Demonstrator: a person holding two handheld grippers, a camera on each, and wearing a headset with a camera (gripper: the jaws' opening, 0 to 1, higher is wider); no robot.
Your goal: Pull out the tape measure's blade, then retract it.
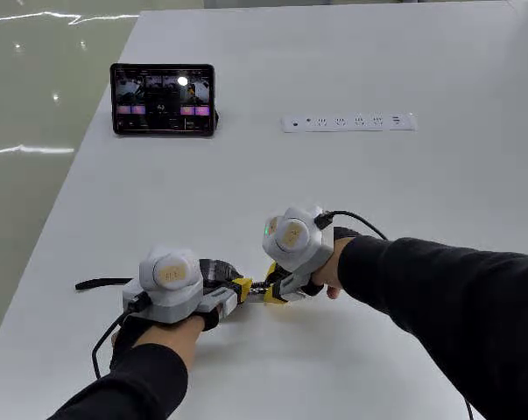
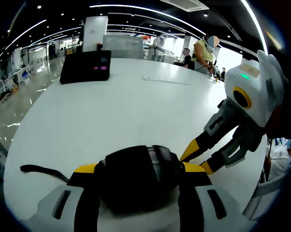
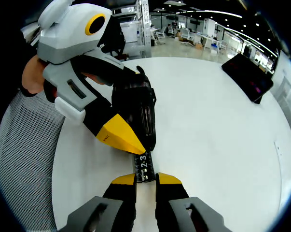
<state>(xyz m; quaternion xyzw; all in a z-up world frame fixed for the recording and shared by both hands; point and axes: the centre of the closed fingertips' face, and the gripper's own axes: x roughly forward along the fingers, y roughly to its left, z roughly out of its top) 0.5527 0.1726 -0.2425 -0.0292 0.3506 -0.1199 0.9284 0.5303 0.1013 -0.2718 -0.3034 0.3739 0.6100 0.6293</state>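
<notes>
A black tape measure (image 1: 218, 275) rests on the white table near its front edge, held between the yellow-tipped jaws of my left gripper (image 1: 230, 294). In the left gripper view its rounded black case (image 2: 138, 176) sits between that gripper's jaws. A short length of the blade (image 3: 144, 166) with printed numbers sticks out of the case (image 3: 135, 111). My right gripper (image 3: 146, 179) is shut on the blade's end, close against the case. The right gripper (image 1: 269, 292) meets the left one nose to nose. A black wrist strap (image 1: 102, 283) trails left from the case.
A dark tablet (image 1: 163, 99) with a lit screen stands at the back left of the table (image 1: 351, 175). A white power strip (image 1: 348, 122) lies at the back, right of centre. The table's left edge (image 1: 80, 166) drops to a glossy floor.
</notes>
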